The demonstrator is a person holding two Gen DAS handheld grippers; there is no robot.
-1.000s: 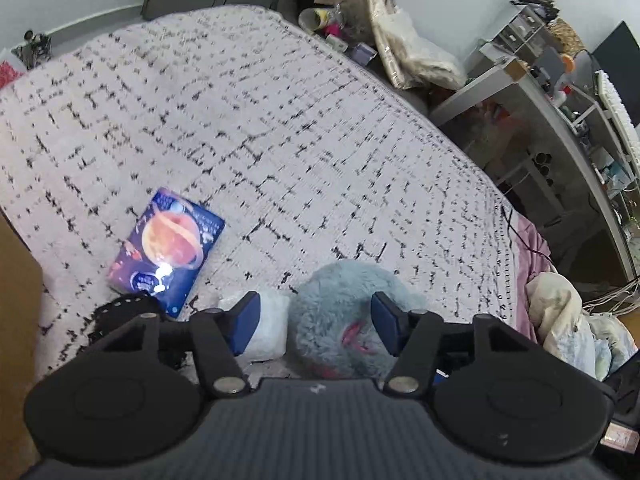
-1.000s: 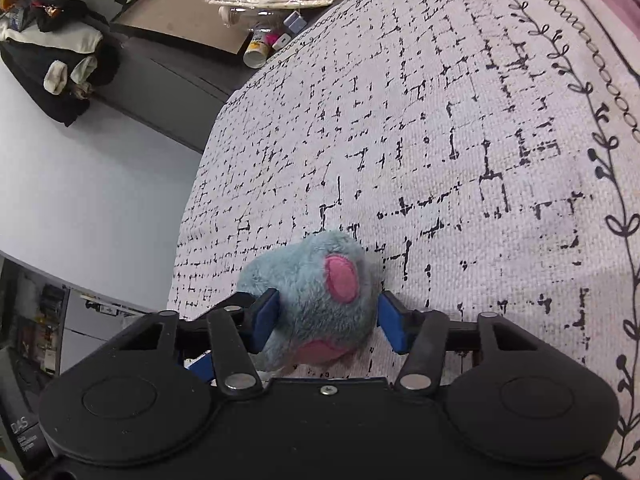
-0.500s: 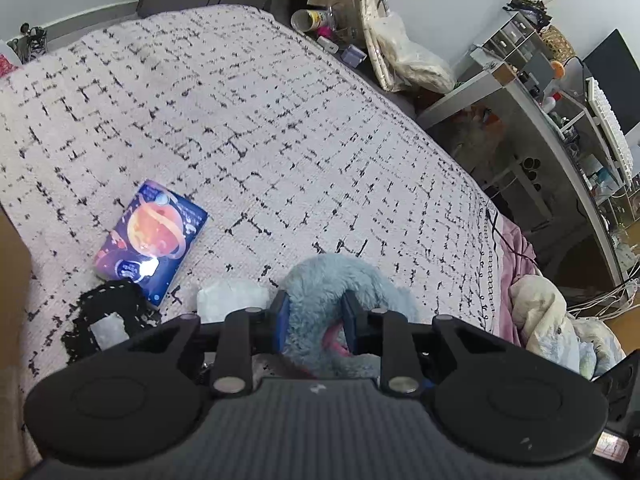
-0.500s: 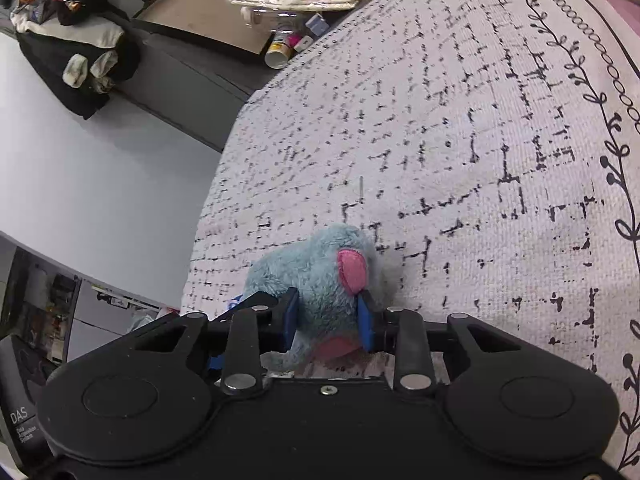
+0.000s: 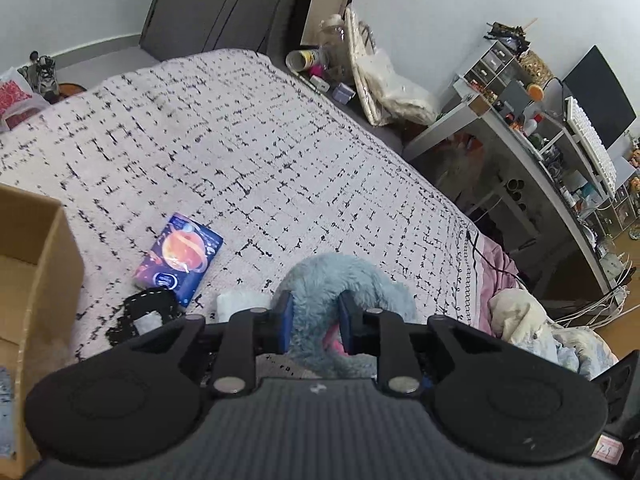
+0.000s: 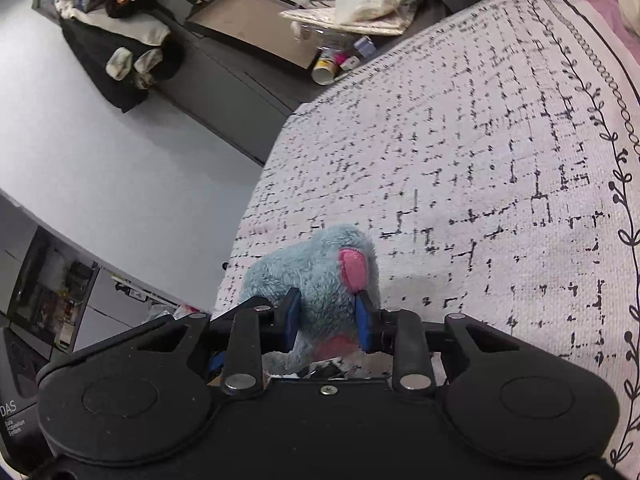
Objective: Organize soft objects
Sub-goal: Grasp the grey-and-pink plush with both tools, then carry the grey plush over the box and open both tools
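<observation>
Left wrist view shows both the left gripper [image 5: 314,320] and right gripper [image 6: 326,322] clenched on the blue plush toy [image 5: 352,280], held above the bedspread [image 5: 240,152]. Nothing looks sorted yet — the cardboard box [image 5: 36,264], blue packet [image 5: 180,256] and white cloth [image 5: 240,304] wait nearby.

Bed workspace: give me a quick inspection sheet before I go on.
Surface: bedspread, white with black dashes.
Job's things: blue plush toy, pink patches; cardboard box at left, open.
Clutter: planet-print packet, black lace piece, white cloth.
Grippers: left gripper and right gripper, both with jaws shut on the toy.
Cables: black cable over the bed's far edge; white cables on the floor.
Surroundings: cluttered desk, monitor.
</observation>
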